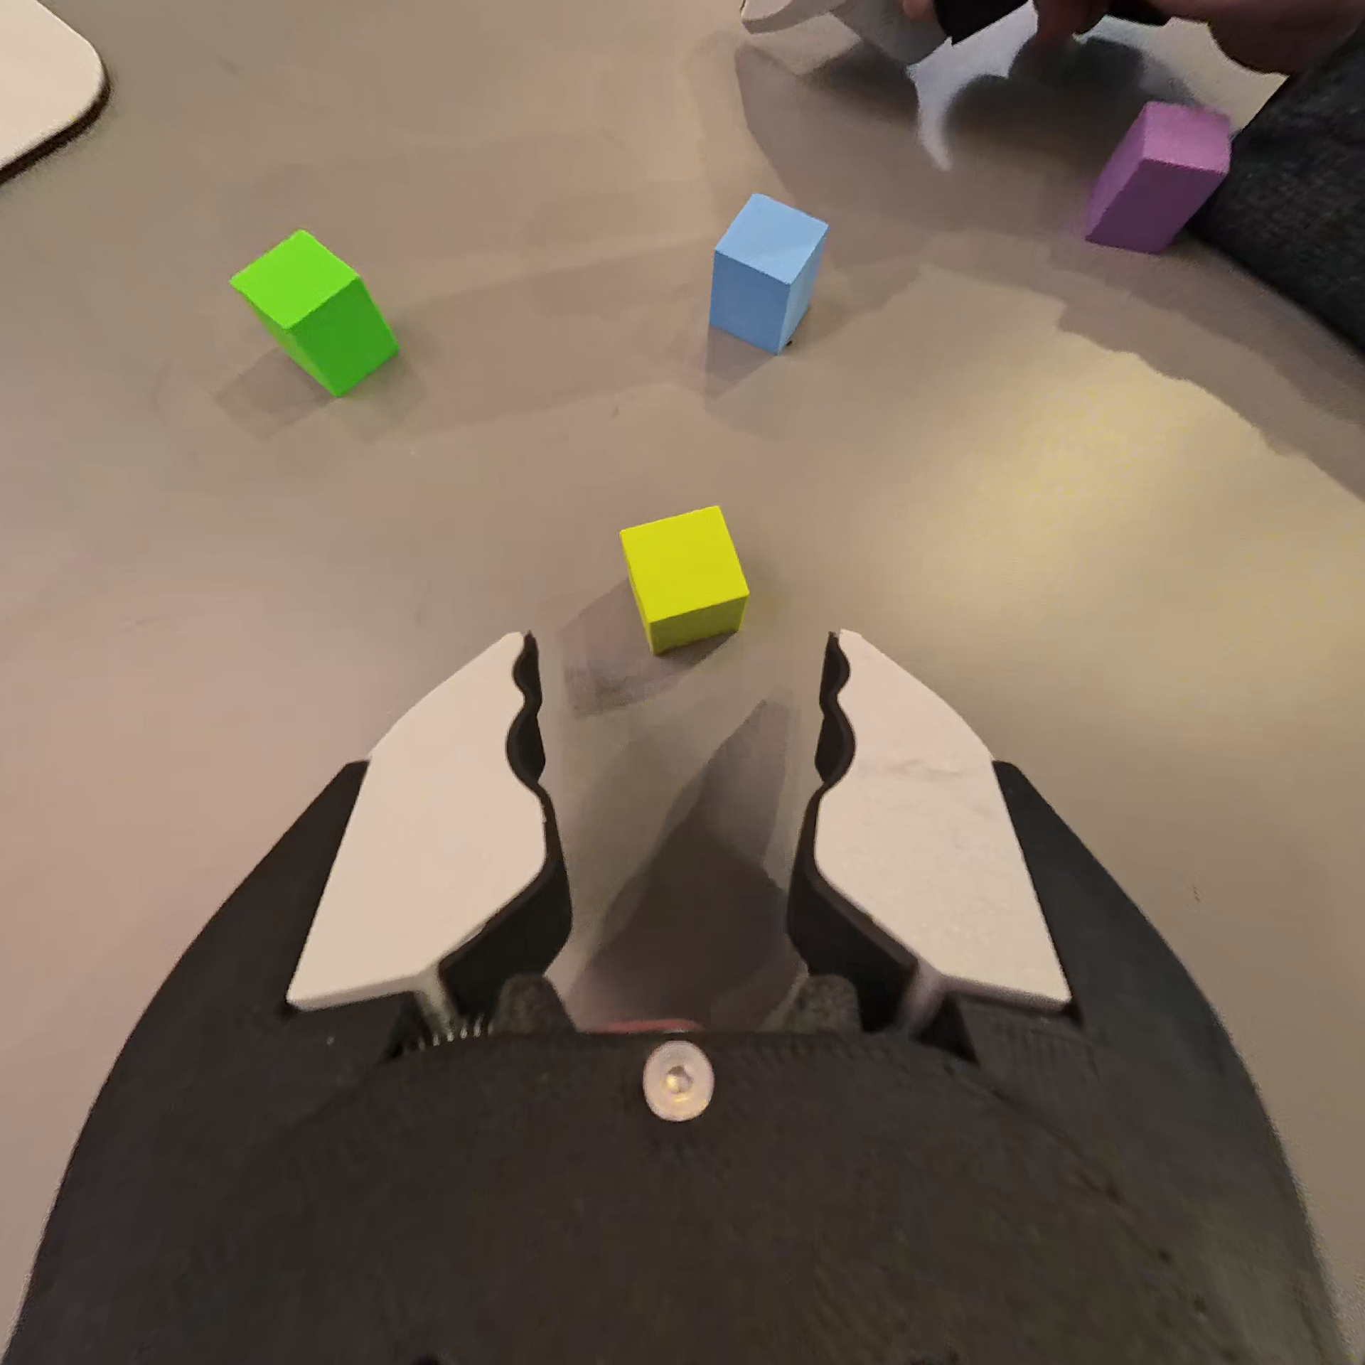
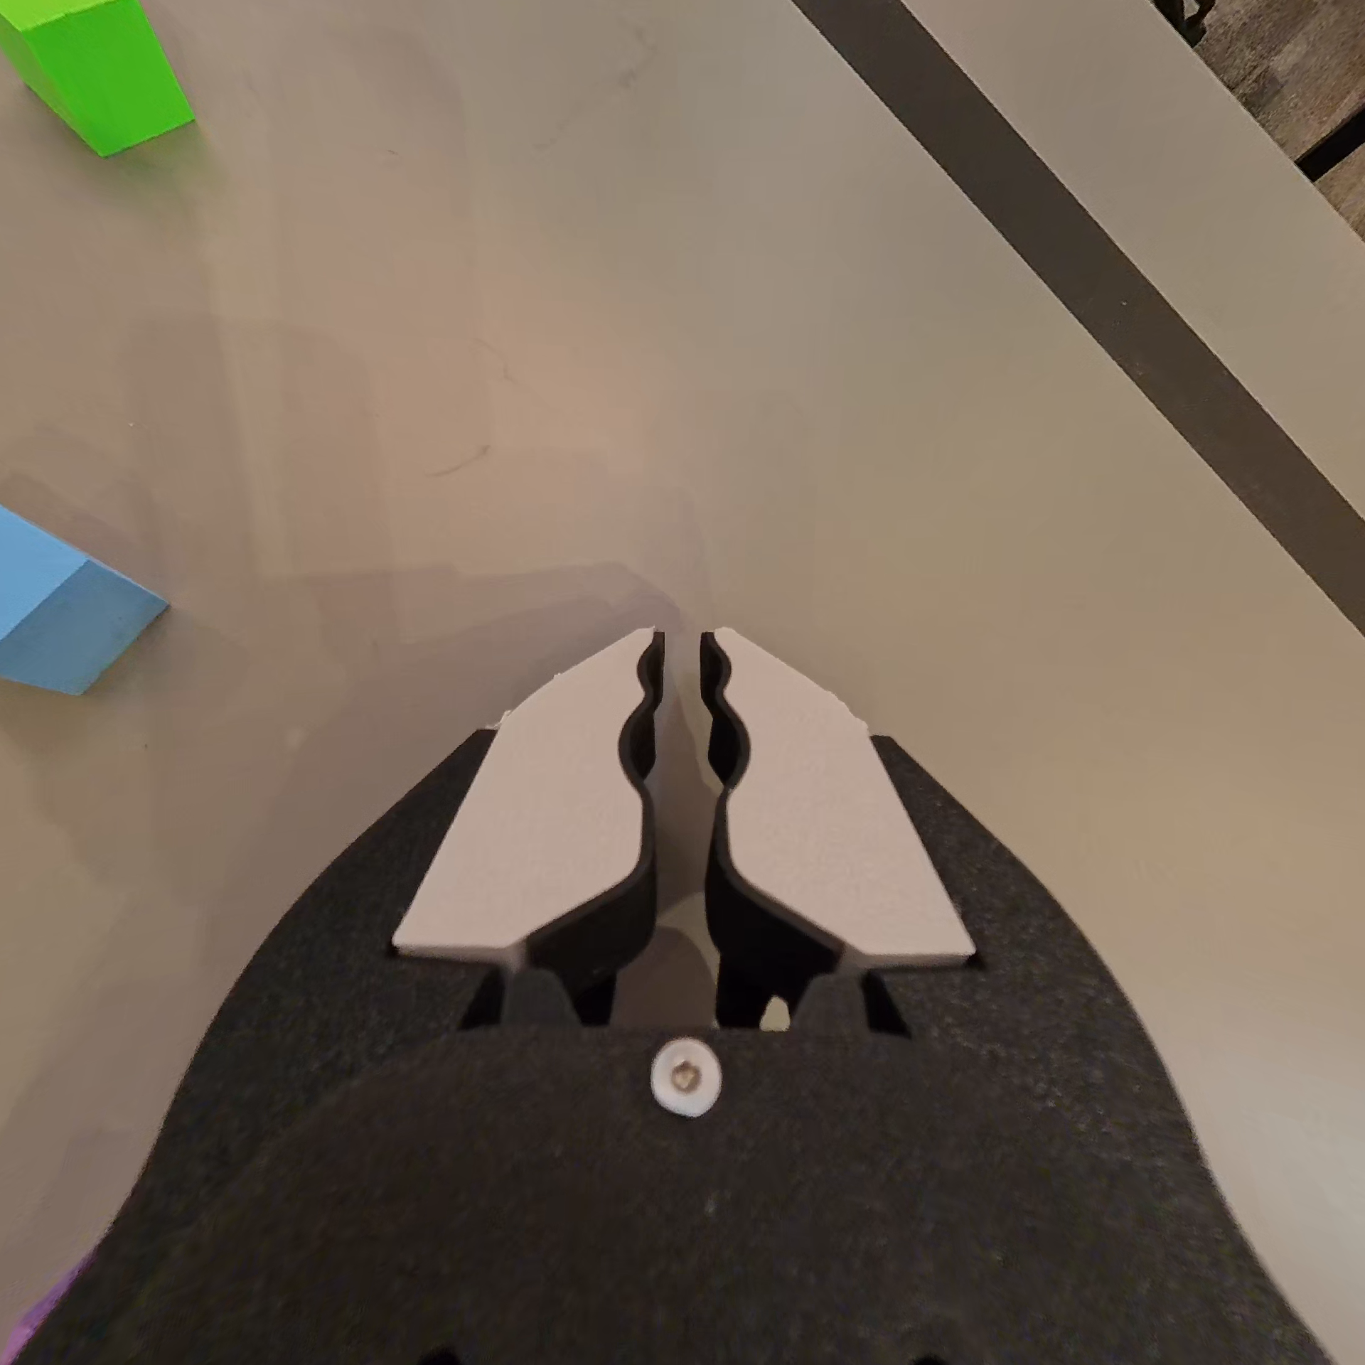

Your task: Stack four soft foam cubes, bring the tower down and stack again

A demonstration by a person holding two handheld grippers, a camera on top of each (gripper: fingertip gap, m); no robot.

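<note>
Four foam cubes stand apart on the grey table. The yellow cube sits just ahead of my left gripper, whose jaws are wide open and empty; the cube is beyond the fingertips, not between them. The green cube is at far left, the blue cube at far centre, the purple cube at far right. My right gripper has its fingers drawn together to a narrow slit with nothing in it. It hovers over bare table, with the green cube and blue cube to its left.
A white board corner lies at the far left. Dark fabric borders the purple cube on the right. The other gripper and a hand show blurred at the top. A dark band runs along the table edge. Spacing between my two grippers at the tips: around 25 cm. The blue cube is about 11 cm from my left fingertips.
</note>
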